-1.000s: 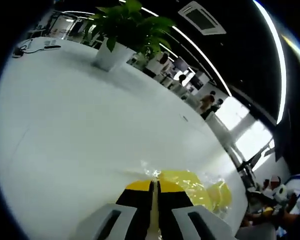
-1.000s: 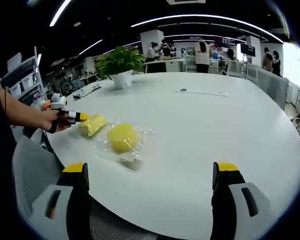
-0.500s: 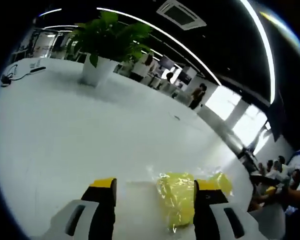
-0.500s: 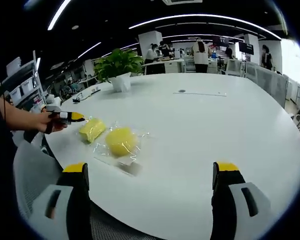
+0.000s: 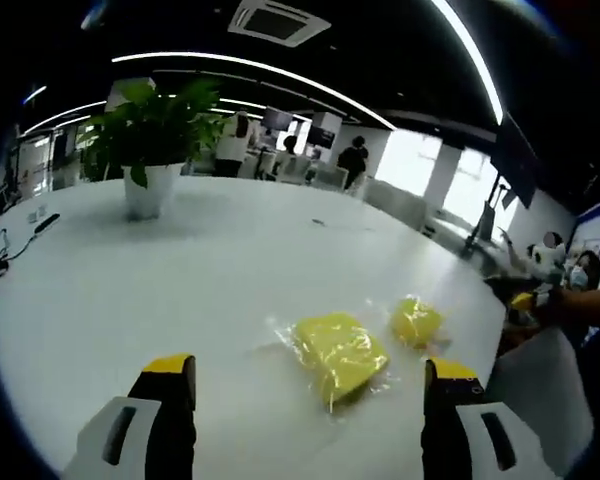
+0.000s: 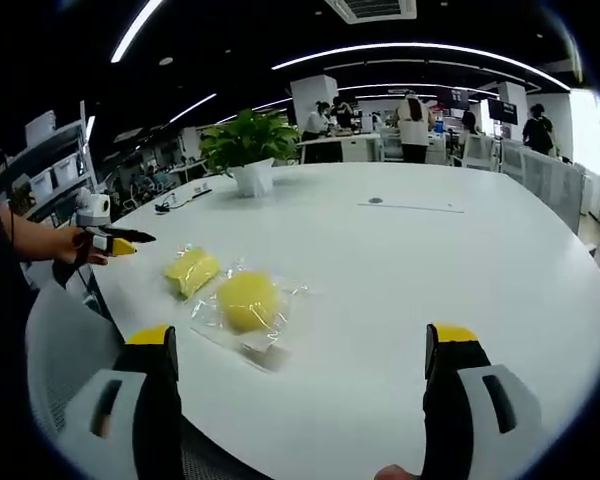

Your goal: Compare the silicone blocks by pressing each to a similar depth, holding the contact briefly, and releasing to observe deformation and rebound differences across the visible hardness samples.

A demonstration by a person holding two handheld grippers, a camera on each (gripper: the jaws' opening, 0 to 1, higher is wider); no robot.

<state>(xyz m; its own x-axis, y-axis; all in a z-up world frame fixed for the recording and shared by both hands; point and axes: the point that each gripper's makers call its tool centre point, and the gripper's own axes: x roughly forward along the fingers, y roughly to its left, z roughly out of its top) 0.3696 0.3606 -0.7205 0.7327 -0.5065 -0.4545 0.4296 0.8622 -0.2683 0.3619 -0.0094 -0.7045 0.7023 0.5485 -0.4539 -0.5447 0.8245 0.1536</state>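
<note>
Left gripper [image 5: 305,372] jaws wide apart at lower frame, holding nothing; right gripper [image 6: 305,340] likewise spread wide and empty. Two yellow silicone blocks in clear wrap lie on the white round table [image 6: 460,260]: square block [image 5: 338,346] lower centre, round block [image 6: 247,298] just beside it. Farther back: potted plant [image 6: 248,150], office desks with people, ceiling light strips [image 6: 420,50].

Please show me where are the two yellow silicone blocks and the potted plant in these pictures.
Flat yellow block [image 5: 338,352], left gripper view, on the middle of its wrapped top face.
Round yellow block [image 6: 247,299], right gripper view, on the middle of its dome.
Potted plant [image 6: 252,178], right gripper view, on its white pot.
</note>
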